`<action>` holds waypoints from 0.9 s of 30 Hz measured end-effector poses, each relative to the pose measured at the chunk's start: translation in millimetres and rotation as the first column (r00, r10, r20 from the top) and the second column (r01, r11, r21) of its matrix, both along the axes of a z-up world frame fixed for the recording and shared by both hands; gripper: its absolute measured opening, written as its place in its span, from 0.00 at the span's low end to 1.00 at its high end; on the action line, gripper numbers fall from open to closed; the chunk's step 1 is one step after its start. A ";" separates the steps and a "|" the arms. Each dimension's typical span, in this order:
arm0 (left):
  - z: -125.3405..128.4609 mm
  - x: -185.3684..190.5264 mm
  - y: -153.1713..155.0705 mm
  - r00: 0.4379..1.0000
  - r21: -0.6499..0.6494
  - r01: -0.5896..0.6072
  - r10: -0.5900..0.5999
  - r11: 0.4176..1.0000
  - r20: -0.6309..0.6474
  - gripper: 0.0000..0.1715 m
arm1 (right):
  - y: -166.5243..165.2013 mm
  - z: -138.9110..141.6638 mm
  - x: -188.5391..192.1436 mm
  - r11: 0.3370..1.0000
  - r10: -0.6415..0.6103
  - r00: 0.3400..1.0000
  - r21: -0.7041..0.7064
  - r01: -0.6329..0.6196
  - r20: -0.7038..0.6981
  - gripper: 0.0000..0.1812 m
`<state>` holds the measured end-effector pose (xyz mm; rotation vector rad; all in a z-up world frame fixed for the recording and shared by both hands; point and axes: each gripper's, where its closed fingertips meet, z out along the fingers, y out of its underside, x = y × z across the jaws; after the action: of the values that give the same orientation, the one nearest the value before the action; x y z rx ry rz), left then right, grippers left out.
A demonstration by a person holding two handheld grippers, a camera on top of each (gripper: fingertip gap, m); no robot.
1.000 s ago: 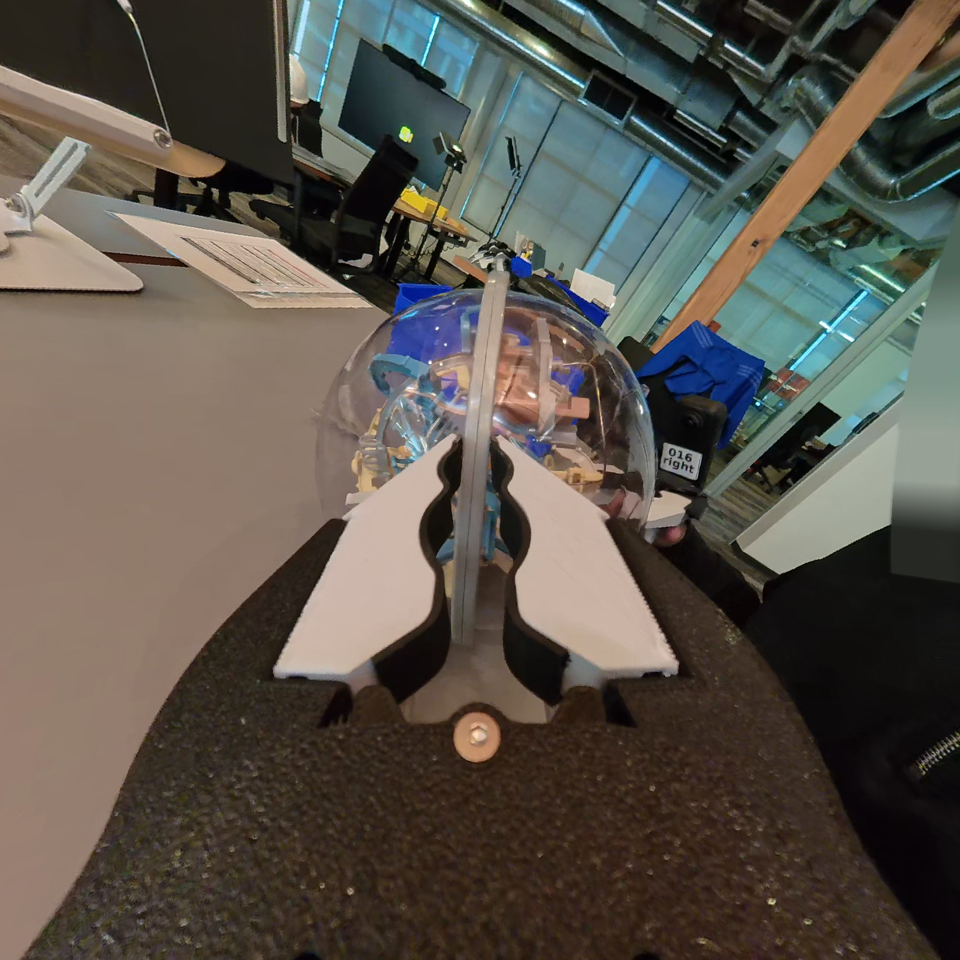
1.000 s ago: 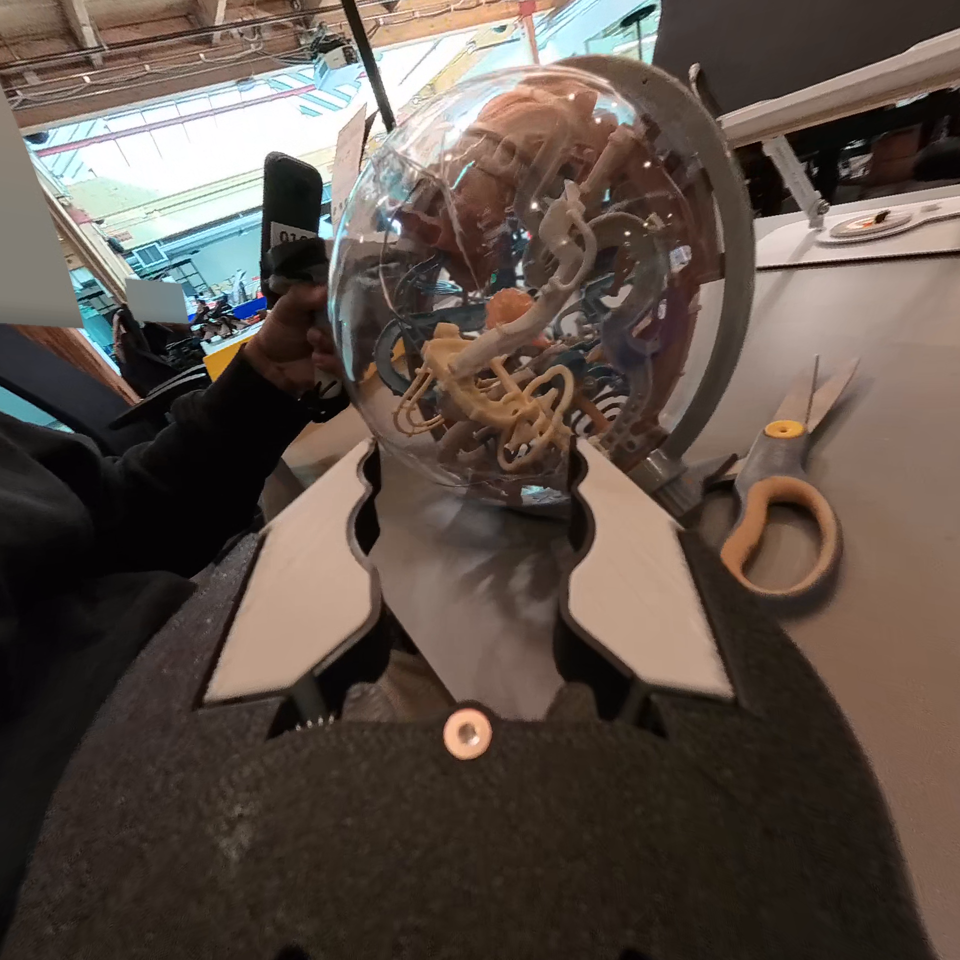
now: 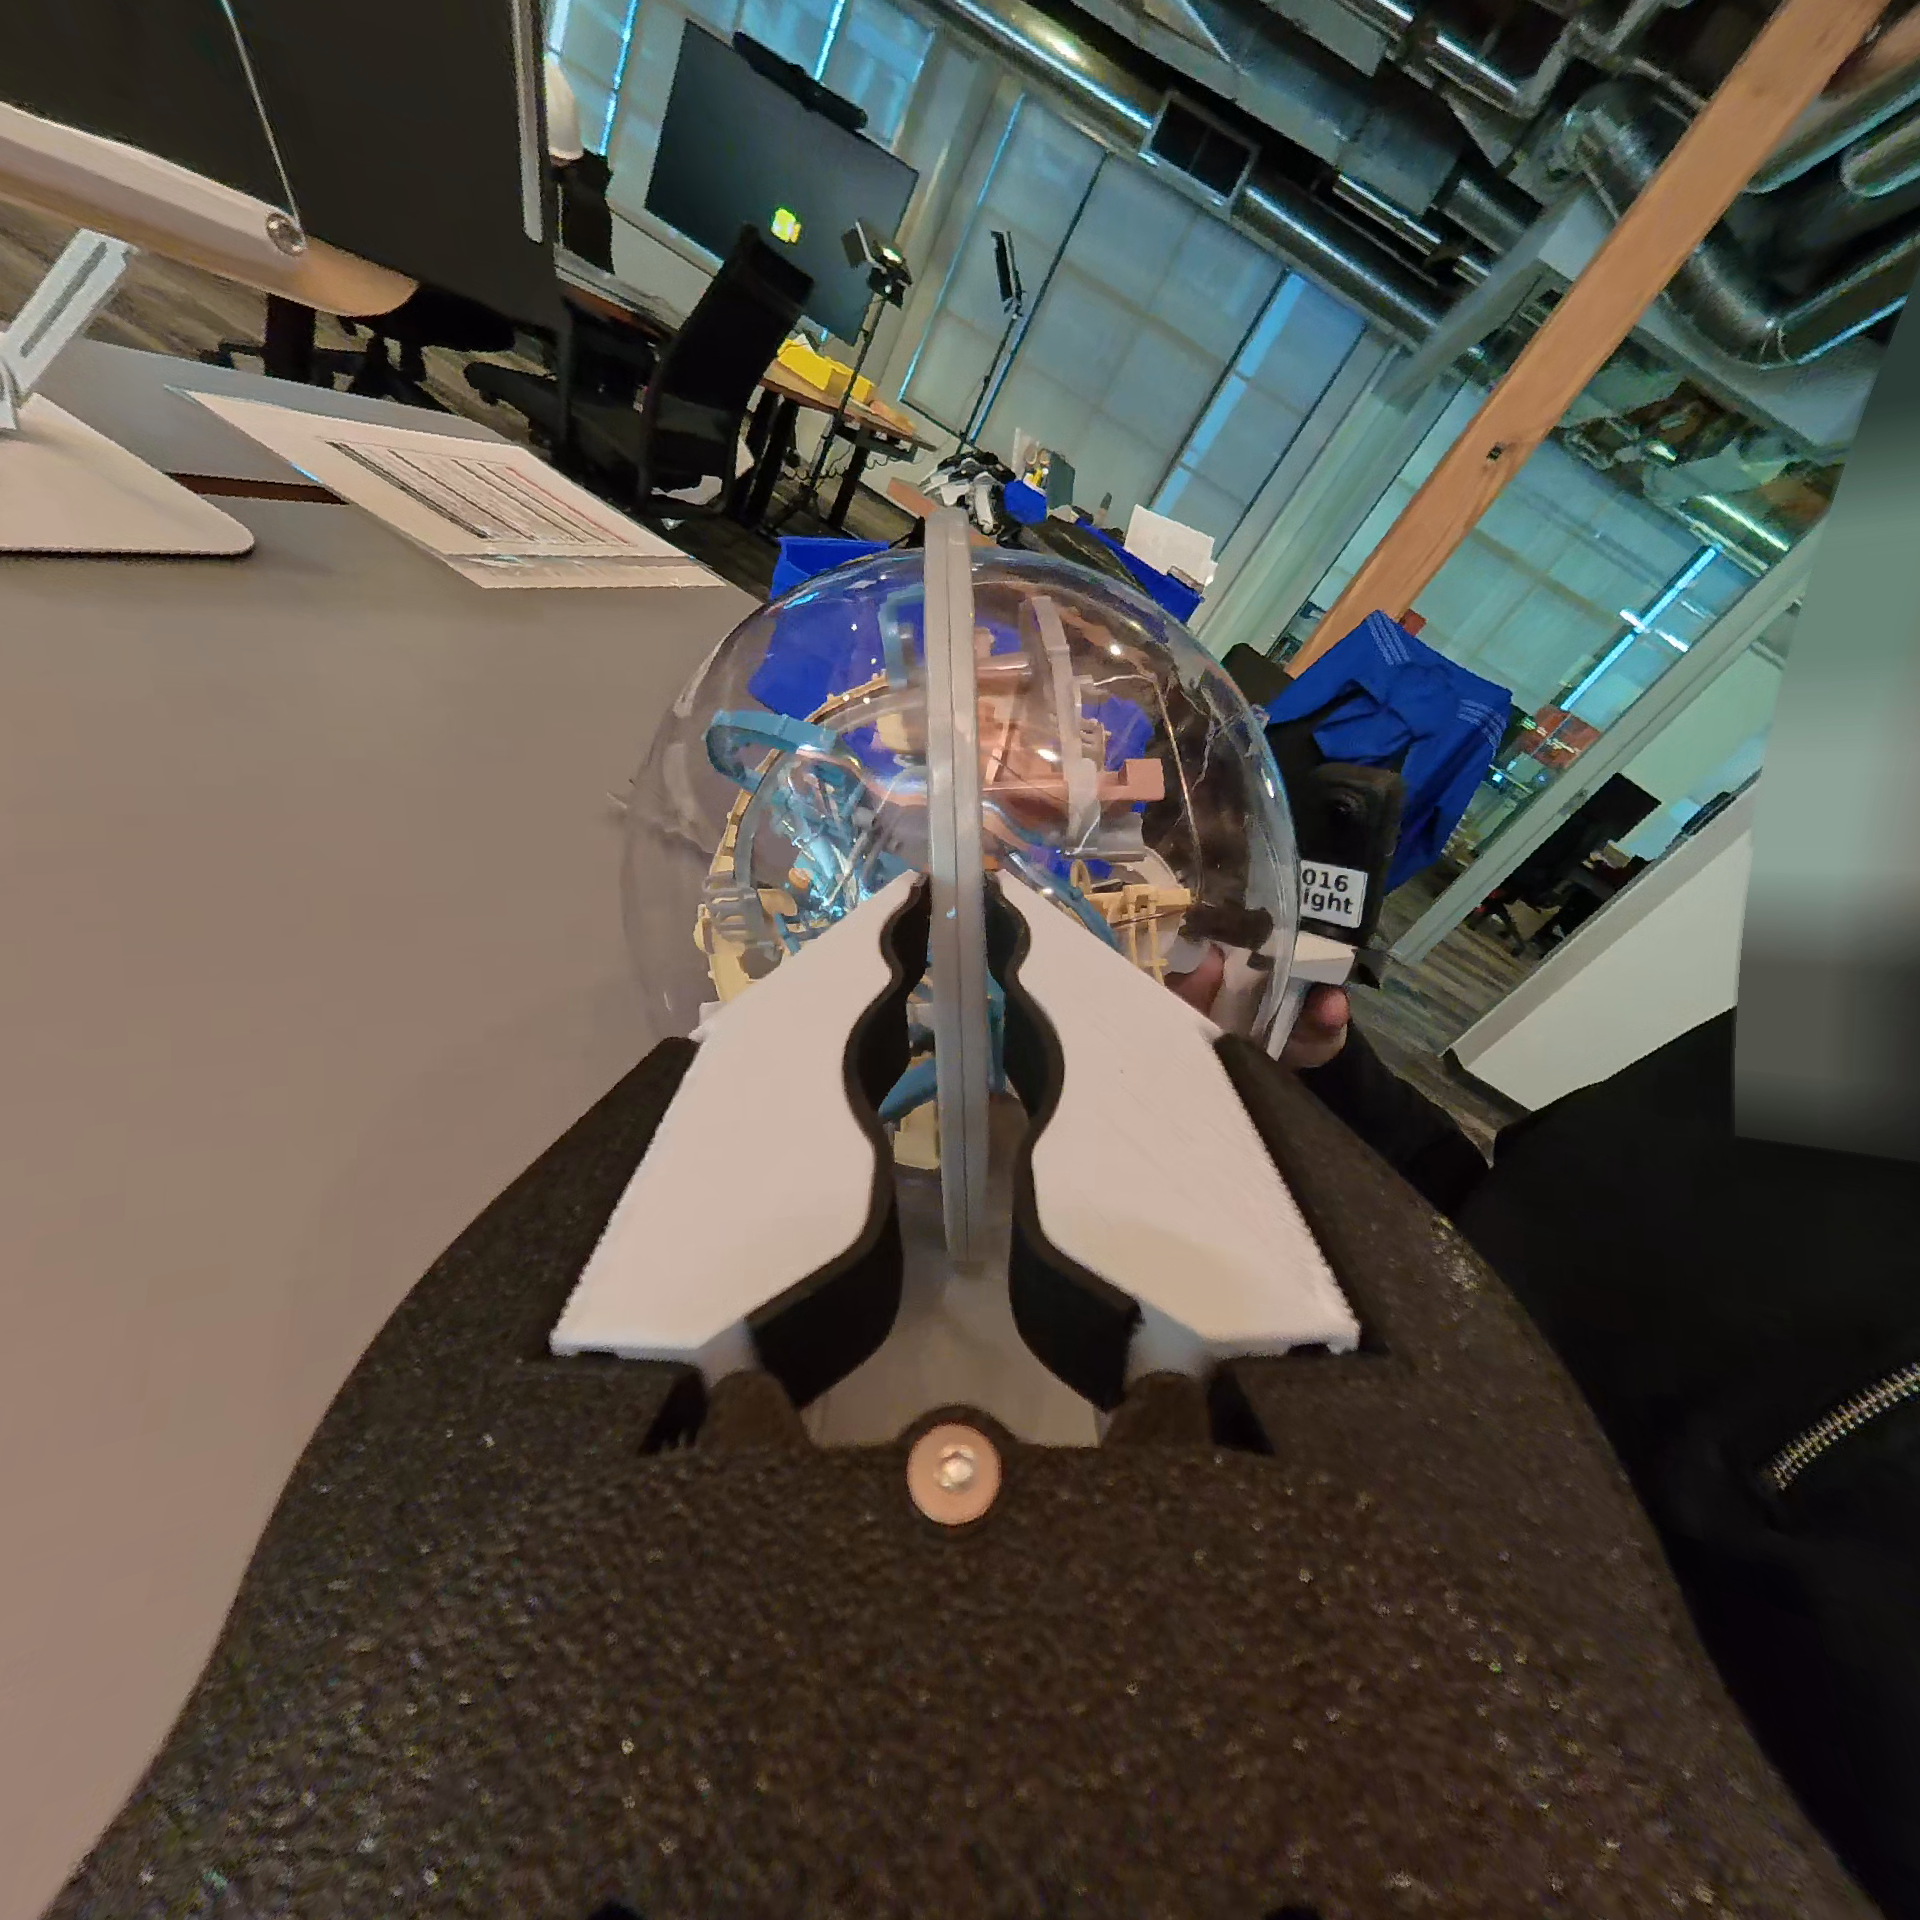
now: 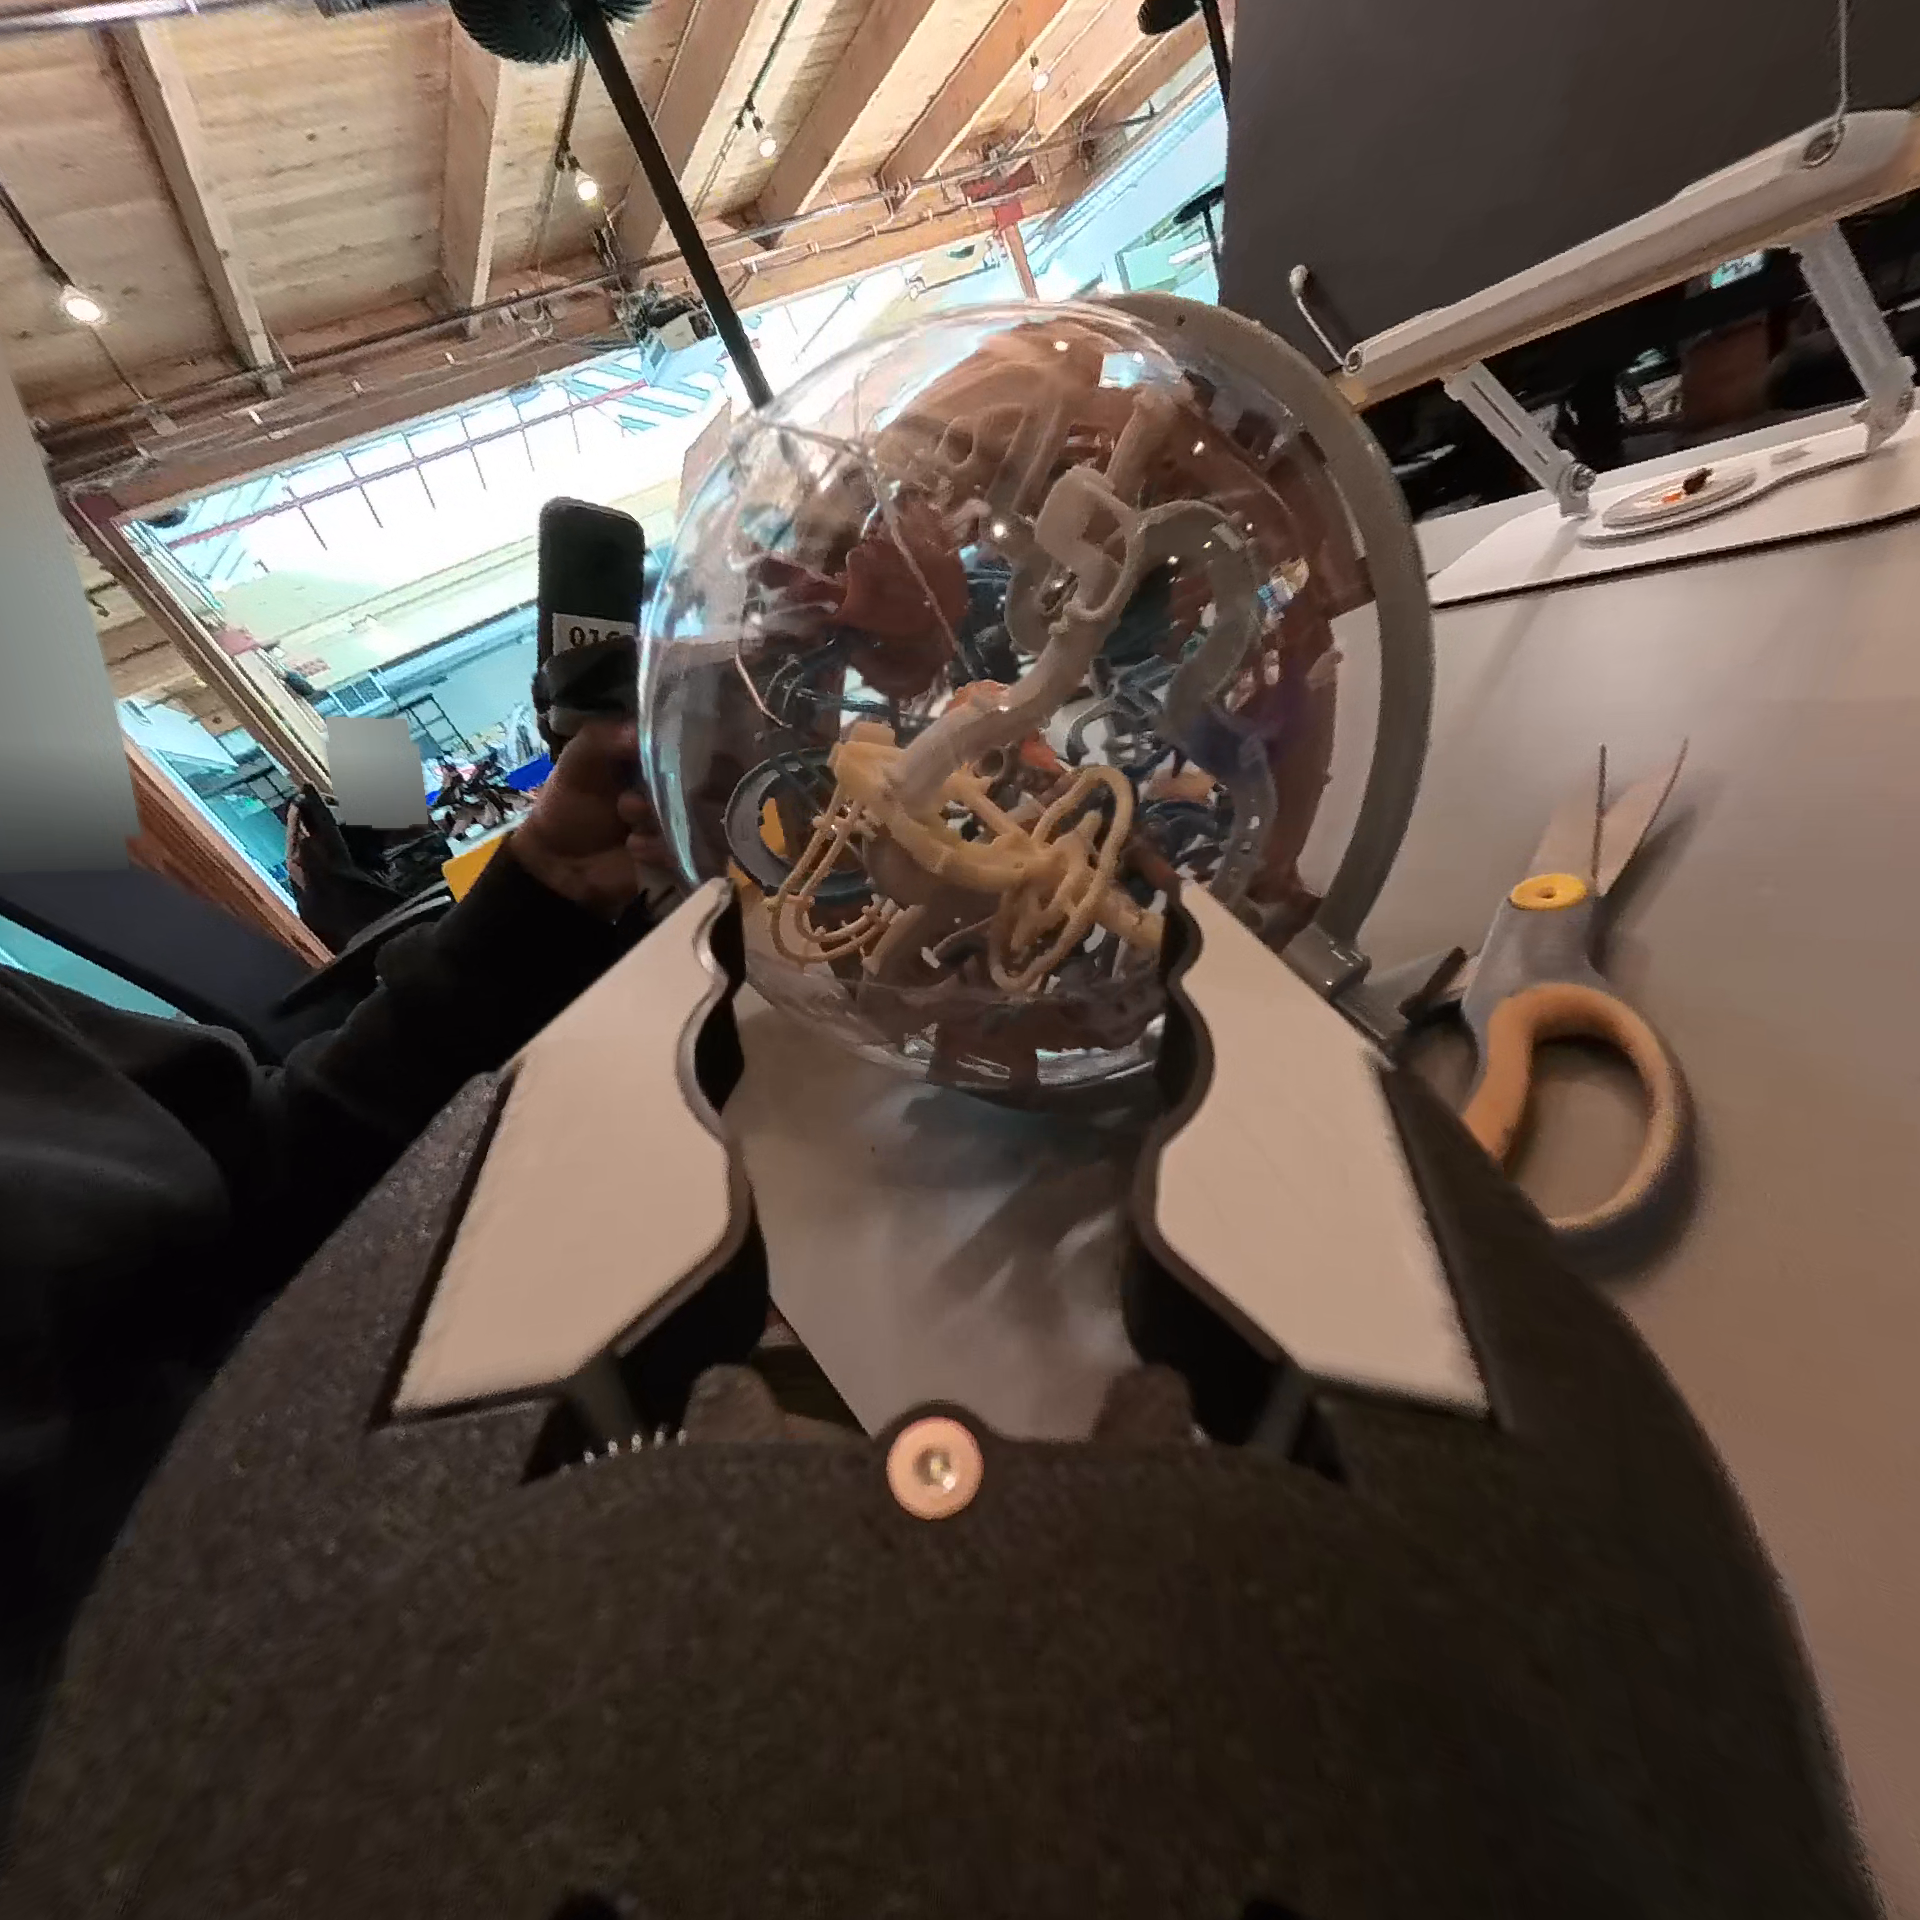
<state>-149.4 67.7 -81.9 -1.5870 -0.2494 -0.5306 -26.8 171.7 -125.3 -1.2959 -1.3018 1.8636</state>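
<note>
Ring (image 3: 956,935) between left fingers (image 3: 790,1122), base hidden

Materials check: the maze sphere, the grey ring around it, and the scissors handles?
Maze sphere: looks like clear glossy hard plastic; it shows sharp highlights and the coloured tracks inside.
Grey ring: matte opaque plastic, probably moulded; even grey, no shine.
Scissors: grey handles with tan loop lining, likely plastic with a softer insert; blades look like dull metal.
</note>
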 end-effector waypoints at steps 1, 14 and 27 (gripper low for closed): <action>-0.1 0.0 -0.1 1.000 -0.004 0.000 0.000 1.000 0.000 0.04 | -0.6 -0.6 0.3 1.000 0.000 1.000 0.019 0.000 0.005 0.43; 0.9 3.5 0.0 1.000 -0.017 0.001 -0.002 1.000 -0.028 0.04 | -8.1 -8.1 10.3 0.994 0.074 0.995 0.076 -0.078 0.063 0.43; -0.7 8.9 -0.7 0.999 -0.031 0.026 -0.027 0.999 -0.042 0.04 | -6.7 -5.4 1.2 0.997 0.060 0.997 -0.059 -0.057 0.057 0.43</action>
<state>-140.5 67.0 -82.6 -1.6309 -0.2054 -0.5147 -25.5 165.0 -130.7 -1.3645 -1.3385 1.9287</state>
